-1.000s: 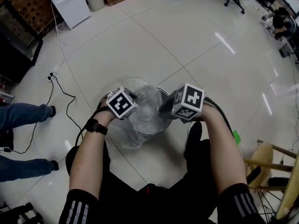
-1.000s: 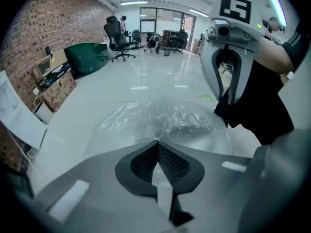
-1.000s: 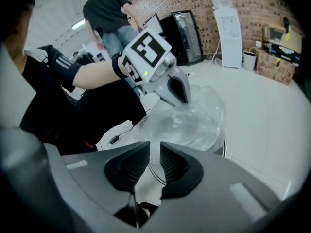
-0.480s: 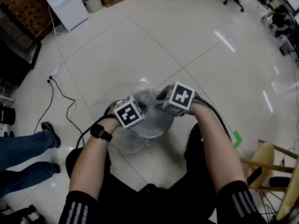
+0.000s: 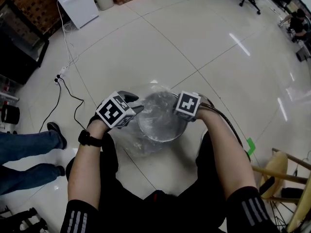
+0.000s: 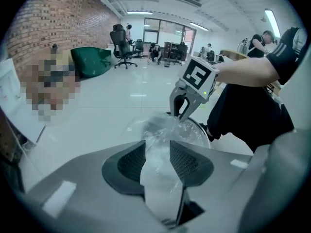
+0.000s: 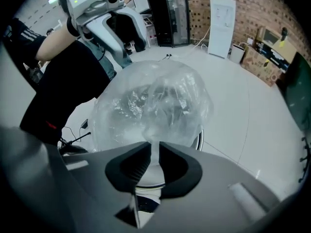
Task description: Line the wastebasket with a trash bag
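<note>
Jaws, left: left gripper point(image 6: 157, 152) stands apart, having just been opening. Clear film of the trash bag point(image 6: 156, 165) runs up through the gap, and the pads are not clamped on it.
Jaws, right: right gripper point(image 7: 154, 152) has just been closing. The gap is narrow and pinched on a fold of the bag.
Gripper placement: one at each side of the wastebasket point(image 5: 163, 140), left at its left edge and right at its right edge, both angled down.
Bag: clear and crumpled, ballooned over the mouth of the basket. Loose film spills down outside the wall on the left gripper's side.
Basket: round, grey metal, upright on the tiled floor point(image 5: 204, 47) just in front of the person's knees.
Surroundings: black cable point(image 5: 68, 93) trailing across the floor at left, a bystander's jeans-clad legs point(image 5: 24, 144) beyond it, and a wooden stool point(image 5: 282, 171) at right, well apart.
</note>
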